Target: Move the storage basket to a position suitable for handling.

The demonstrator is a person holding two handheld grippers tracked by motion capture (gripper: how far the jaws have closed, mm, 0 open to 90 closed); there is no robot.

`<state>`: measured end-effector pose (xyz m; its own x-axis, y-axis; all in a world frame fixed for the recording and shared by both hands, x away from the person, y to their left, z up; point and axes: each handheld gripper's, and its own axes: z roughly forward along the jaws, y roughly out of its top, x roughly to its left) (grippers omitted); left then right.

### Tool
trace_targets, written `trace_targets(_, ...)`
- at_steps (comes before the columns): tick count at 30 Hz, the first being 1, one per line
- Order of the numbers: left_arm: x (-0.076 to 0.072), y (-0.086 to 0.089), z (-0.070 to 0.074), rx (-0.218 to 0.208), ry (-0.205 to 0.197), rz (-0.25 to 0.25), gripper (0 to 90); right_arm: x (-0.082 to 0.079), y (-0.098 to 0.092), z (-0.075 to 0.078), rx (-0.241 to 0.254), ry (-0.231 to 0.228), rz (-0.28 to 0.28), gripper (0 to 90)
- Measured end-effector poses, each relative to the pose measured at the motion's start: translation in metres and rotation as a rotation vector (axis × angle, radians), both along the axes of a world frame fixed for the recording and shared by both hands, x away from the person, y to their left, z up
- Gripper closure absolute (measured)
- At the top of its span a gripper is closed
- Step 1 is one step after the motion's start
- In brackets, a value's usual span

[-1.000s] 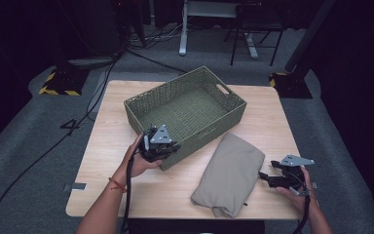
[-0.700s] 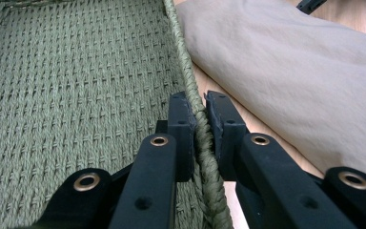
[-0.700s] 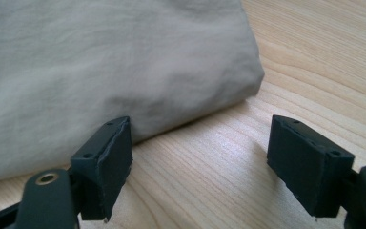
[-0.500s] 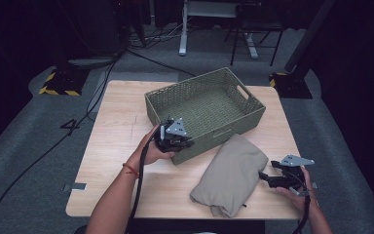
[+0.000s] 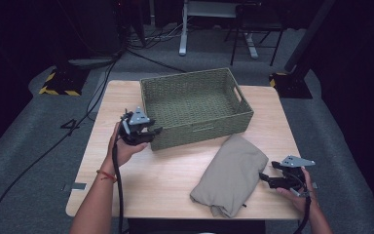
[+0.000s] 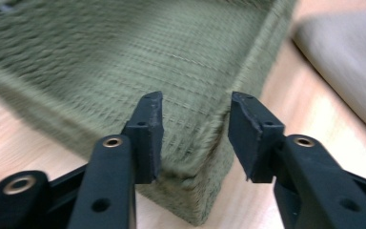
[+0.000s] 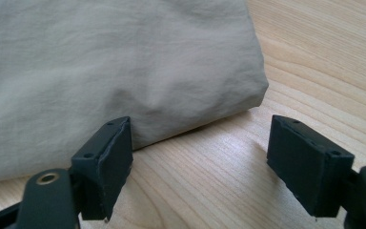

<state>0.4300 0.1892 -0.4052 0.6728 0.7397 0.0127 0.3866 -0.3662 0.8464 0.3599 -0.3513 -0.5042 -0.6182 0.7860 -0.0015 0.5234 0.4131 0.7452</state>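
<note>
My left hand-held gripper (image 5: 152,131) sits at the near-left corner of the green woven basket (image 5: 195,105). Its jaws have just been opening and now stand apart, the corner between them but not pinched. The basket rests on the far half of the tabletop (image 5: 165,170). My right hand-held gripper (image 5: 265,179) is open, low over the wood, just beside the right edge of the folded beige cloth (image 5: 231,175), nothing between the jaws.
</note>
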Motion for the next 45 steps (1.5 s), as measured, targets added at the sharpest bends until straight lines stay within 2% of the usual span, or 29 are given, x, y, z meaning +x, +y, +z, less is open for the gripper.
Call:
trace_targets(1, 0.0, 0.005, 0.001, -0.031, 0.003, 0.031, 46.9, 0.0, 0.0, 0.0, 0.0, 0.0, 0.0, 23.6)
trace_targets(3, 0.0, 0.014, 0.003, -0.066, 0.002, 0.104, 35.1, 0.0, 0.0, 0.0, 0.0, 0.0, 0.0, 23.6)
trace_targets(5, 0.004, 0.016, 0.001, -0.101, 0.026, 0.153, 31.3, 0.0, 0.0, 0.0, 0.0, 0.0, 0.0, 23.6)
trace_targets(7, 0.01, 0.012, -0.002, -0.068, 0.062, 0.19, 26.8, 0.0, 0.0, 0.0, 0.0, 0.0, 0.0, 23.6)
trace_targets(8, 0.013, 0.008, -0.005, -0.049, 0.063, 0.208, 25.9, 0.0, 0.0, 0.0, 0.0, 0.0, 0.0, 23.6)
trace_targets(12, 0.027, 0.0, -0.014, -0.023, 0.095, 0.252, 24.0, 0.0, 0.0, 0.0, -0.001, -0.001, -0.001, 23.6)
trace_targets(15, 0.034, -0.005, -0.018, -0.033, 0.122, 0.248, 29.9, 0.0, 0.0, 0.0, -0.001, -0.001, -0.001, 23.7)
trace_targets(16, 0.036, -0.007, -0.019, -0.02, 0.115, 0.251, 34.7, 0.0, 0.0, 0.0, -0.001, -0.001, -0.001, 23.7)
trace_targets(18, 0.038, -0.015, -0.019, 0.045, 0.091, 0.274, 38.8, 0.0, 0.0, 0.0, 0.0, 0.0, 0.0, 23.7)
trace_targets(24, 0.051, -0.023, -0.02, 0.09, 0.07, 0.266, 44.2, 0.0, 0.0, 0.0, -0.003, -0.002, 0.0, 23.6)
trace_targets(26, 0.055, -0.025, -0.02, 0.104, 0.063, 0.249, 45.8, -0.001, 0.0, 0.0, -0.003, -0.002, -0.002, 23.7)
trace_targets(30, 0.065, -0.028, -0.02, 0.068, 0.07, 0.21, 48.0, -0.003, 0.0, 0.0, -0.001, -0.001, -0.004, 23.7)
trace_targets(35, 0.08, -0.039, -0.019, 0.073, 0.073, 0.158, 48.2, -0.004, -0.001, 0.0, 0.001, -0.001, -0.004, 24.0)
trace_targets(38, 0.087, -0.044, -0.019, 0.052, 0.086, 0.14, 48.5, -0.006, -0.002, 0.0, 0.004, 0.001, -0.006, 24.2)
trace_targets(40, 0.092, -0.044, -0.018, 0.023, 0.106, 0.132, 48.1, -0.007, -0.003, 0.0, 0.005, 0.003, -0.005, 24.4)
trace_targets(41, 0.094, -0.044, -0.017, 0.007, 0.121, 0.13, 44.7, -0.007, -0.003, 0.0, 0.004, 0.002, -0.007, 24.3)
trace_targets(43, 0.093, -0.045, -0.015, 0.001, 0.121, 0.146, 39.0, -0.007, -0.003, 0.0, 0.006, 0.003, -0.006, 24.3)
trace_targets(44, 0.09, -0.045, -0.012, -0.009, 0.11, 0.154, 32.8, -0.006, -0.003, 0.0, 0.006, 0.003, -0.005, 24.3)
trace_targets(45, 0.087, -0.045, -0.007, -0.013, 0.093, 0.152, 31.4, -0.006, -0.003, 0.0, 0.006, 0.003, -0.004, 24.3)
